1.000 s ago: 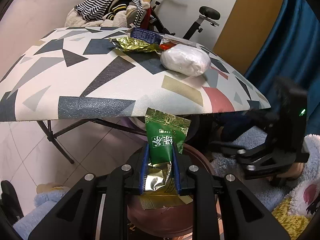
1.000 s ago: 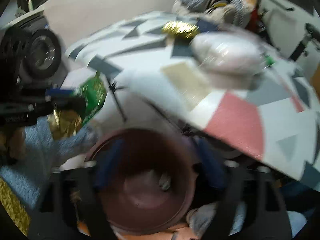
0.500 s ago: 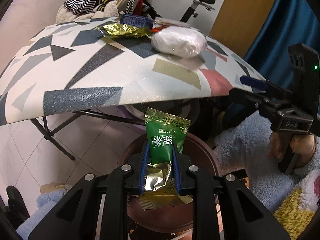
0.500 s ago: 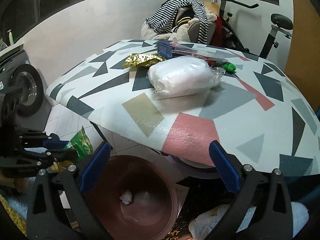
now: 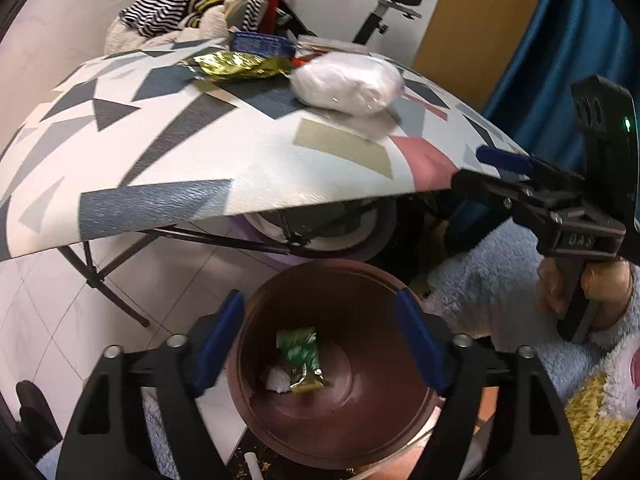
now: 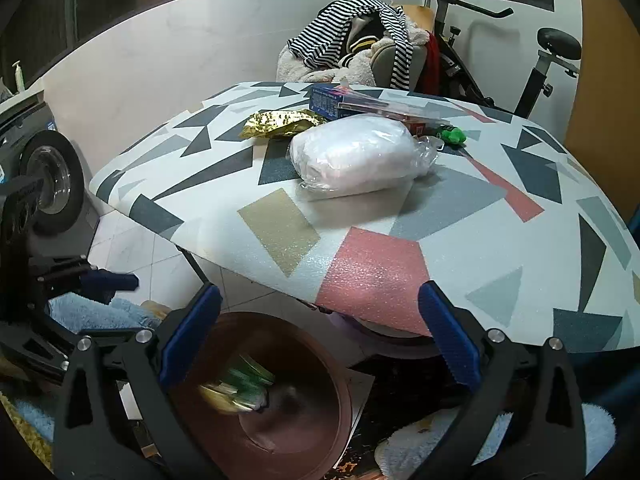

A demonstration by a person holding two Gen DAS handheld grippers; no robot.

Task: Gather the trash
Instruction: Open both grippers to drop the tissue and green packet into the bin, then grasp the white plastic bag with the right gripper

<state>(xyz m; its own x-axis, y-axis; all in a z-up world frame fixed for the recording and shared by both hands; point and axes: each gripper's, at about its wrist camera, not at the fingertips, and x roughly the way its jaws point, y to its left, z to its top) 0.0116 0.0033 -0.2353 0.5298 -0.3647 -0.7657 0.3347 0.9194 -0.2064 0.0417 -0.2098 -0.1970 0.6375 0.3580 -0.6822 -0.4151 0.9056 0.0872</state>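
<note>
The left gripper (image 5: 320, 340) hangs over the brown bin (image 5: 404, 292) with its jaws spread wide and nothing between them. A second ago they were pinched on the green wrapper (image 5: 298, 350); they have just been opening, and the wrapper now lies at the bottom of the bin beside a small white scrap (image 5: 276, 378). In the right wrist view the wrapper (image 6: 240, 386) appears as a blurred streak inside the bin (image 6: 332, 376), so it may not yet have settled. One piece of trash is thus judged delivered.

The right gripper (image 6: 320, 336) has its jaws fully apart and empty; they widened slightly within the last second. It is aimed across the near edge of the tabletop (image 6: 460, 240), which overhangs the far side of the bin. It has swung up from looking down into the bin to face the tabletop.

Pieces yet to collect, as judged: a gold foil wrapper (image 6: 280, 122), a white plastic bag (image 6: 356, 158), a blue box (image 6: 332, 100) and a small green object (image 6: 452, 135), all well back from the near edge. The broad front of the tabletop is bare, giving open room for approach. Below, the folding legs (image 5: 112, 276) and the overhanging edge crowd the bin's far side.
</note>
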